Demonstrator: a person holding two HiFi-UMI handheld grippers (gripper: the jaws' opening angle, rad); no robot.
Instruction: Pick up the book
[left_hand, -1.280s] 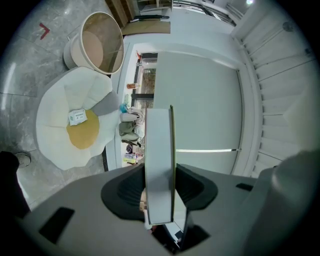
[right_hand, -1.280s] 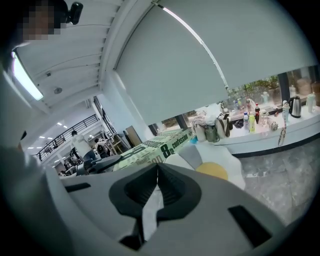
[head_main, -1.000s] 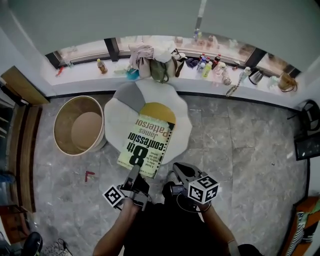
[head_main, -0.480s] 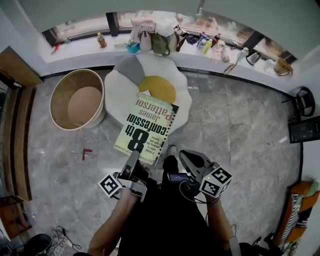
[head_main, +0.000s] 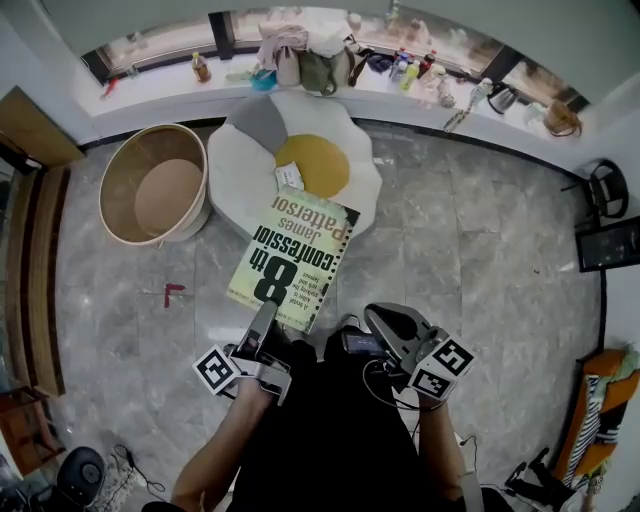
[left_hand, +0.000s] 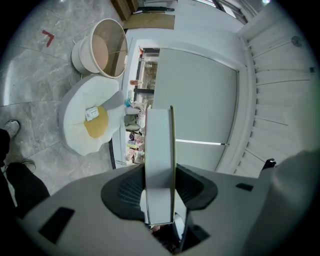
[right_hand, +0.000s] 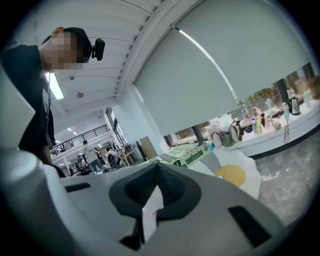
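Note:
The book (head_main: 290, 255) has a green cover printed "8th confession" and hangs level above the grey floor, in front of the person. My left gripper (head_main: 268, 320) is shut on its near edge. In the left gripper view the book's white page edge (left_hand: 159, 150) stands upright between the two dark pads (left_hand: 125, 190), which press on both sides. My right gripper (head_main: 388, 322) sits to the right of the book, apart from it, jaws together and holding nothing. The right gripper view shows the book (right_hand: 186, 153) beyond the closed jaws.
A white egg-shaped rug (head_main: 245, 180) with a yellow centre lies on the floor beyond the book, a small card (head_main: 290, 177) on it. A round wooden tub (head_main: 152, 195) stands to its left. The window ledge (head_main: 150, 95) holds bottles and bags. A red mark (head_main: 172, 292) is on the floor.
The book, held by the left gripper, has drawn back off the rug toward the person. The right gripper has shifted a little right. The rug and tub now lie farther off.

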